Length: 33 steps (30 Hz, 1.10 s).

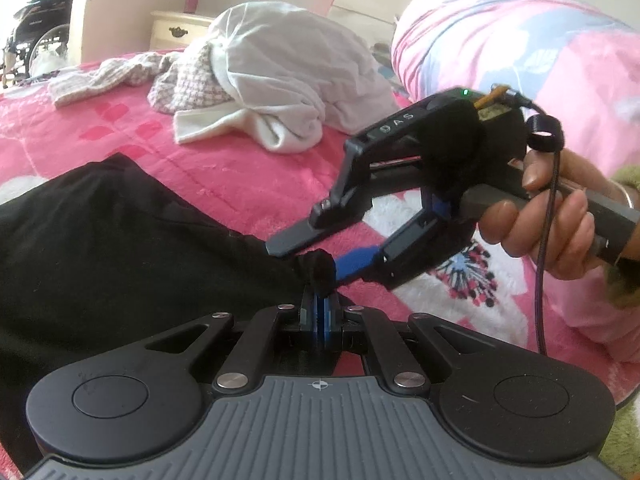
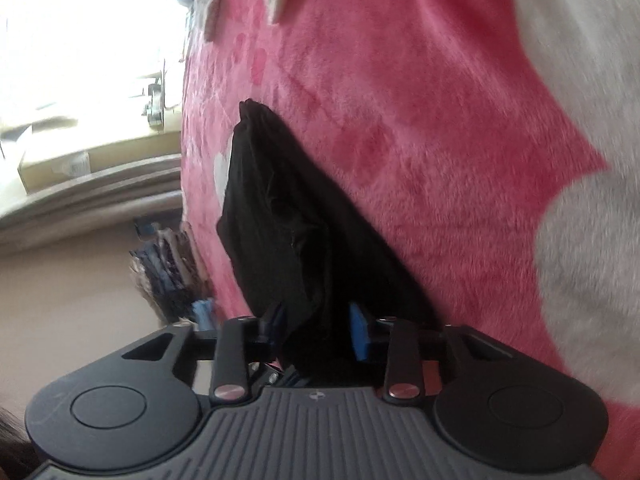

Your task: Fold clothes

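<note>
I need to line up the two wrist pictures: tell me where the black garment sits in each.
Left wrist view: the black garment fills the left and centre, its corner pinched in the left gripper.
Right wrist view: it runs up the centre from between the open right gripper.
Shared landmark: the pink blanket.

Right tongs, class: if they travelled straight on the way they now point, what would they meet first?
The right tongs are open around the black garment, so that cloth is already in their line. Beyond it lies the pink blanket, though depth is hard to judge.
</note>
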Motion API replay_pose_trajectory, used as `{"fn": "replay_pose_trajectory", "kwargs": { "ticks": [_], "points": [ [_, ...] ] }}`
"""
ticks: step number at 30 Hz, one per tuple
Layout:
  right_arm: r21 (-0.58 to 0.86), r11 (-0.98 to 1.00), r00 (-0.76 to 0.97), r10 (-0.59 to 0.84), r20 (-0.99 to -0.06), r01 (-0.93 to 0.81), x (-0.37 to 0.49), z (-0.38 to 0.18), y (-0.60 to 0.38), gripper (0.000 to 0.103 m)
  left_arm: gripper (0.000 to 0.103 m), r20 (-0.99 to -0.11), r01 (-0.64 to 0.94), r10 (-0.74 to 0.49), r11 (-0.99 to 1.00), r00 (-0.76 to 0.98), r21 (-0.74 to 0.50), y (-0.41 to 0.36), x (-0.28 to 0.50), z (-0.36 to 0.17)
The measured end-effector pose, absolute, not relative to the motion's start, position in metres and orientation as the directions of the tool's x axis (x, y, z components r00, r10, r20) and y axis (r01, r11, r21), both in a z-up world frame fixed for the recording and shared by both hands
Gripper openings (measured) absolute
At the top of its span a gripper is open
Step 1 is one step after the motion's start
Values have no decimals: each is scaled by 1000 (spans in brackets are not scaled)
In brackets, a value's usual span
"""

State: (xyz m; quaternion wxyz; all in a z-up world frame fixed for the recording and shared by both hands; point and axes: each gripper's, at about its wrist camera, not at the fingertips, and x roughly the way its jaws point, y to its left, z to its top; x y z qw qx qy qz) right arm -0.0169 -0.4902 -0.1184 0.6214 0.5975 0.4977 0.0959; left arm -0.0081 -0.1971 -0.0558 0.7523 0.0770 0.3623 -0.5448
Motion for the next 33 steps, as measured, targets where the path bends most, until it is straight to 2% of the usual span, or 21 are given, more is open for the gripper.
{"fn": "replay_pose_trajectory", "kwargs": {
  "ticks": [1,2,4,10,14,17,20,21,25,28,30,33],
  "points": [
    [836,286,486,707,-514,468,-18,-117,-489,15,0,-629,876,-764,394,144,-278,-198,-8,-56],
    [834,304,485,701,-523,461,-18,-115,-488,11,0,-628,877,-765,393,145,-277,-198,-8,-55],
    [832,334,491,686,-537,443,-20,-111,-488,9,0,-624,879,-768,388,143,-277,-200,-9,-54],
    [820,402,493,659,-568,407,-24,-101,-490,7,1,-623,899,-770,360,135,-251,-205,-15,-56],
    [803,440,481,645,-594,402,-30,-104,-493,7,1,-669,902,-738,347,93,-258,-208,-15,-65],
    [765,521,459,612,-644,378,-33,-110,-489,6,4,-704,902,-708,338,57,-267,-211,-15,-72],
    [722,611,446,574,-687,326,-37,-108,-483,6,19,-713,902,-701,319,18,-290,-204,-18,-70],
    [708,638,443,563,-697,304,-38,-104,-482,7,22,-708,902,-706,309,4,-303,-199,-19,-67],
    [604,773,422,491,-762,192,-44,-75,-481,14,24,-700,885,-714,318,-13,-341,-163,-22,-49],
    [496,868,479,427,-767,22,-49,-47,-463,14,25,-703,871,-711,337,-12,-356,-135,-23,-38],
    [405,909,527,394,-753,-101,-52,-28,-446,14,25,-727,870,-687,374,27,-322,-117,-24,-37],
    [270,932,558,361,-747,-242,-54,-18,-417,14,25,-766,884,-630,424,132,-196,-101,-30,-40]
  ]
}}
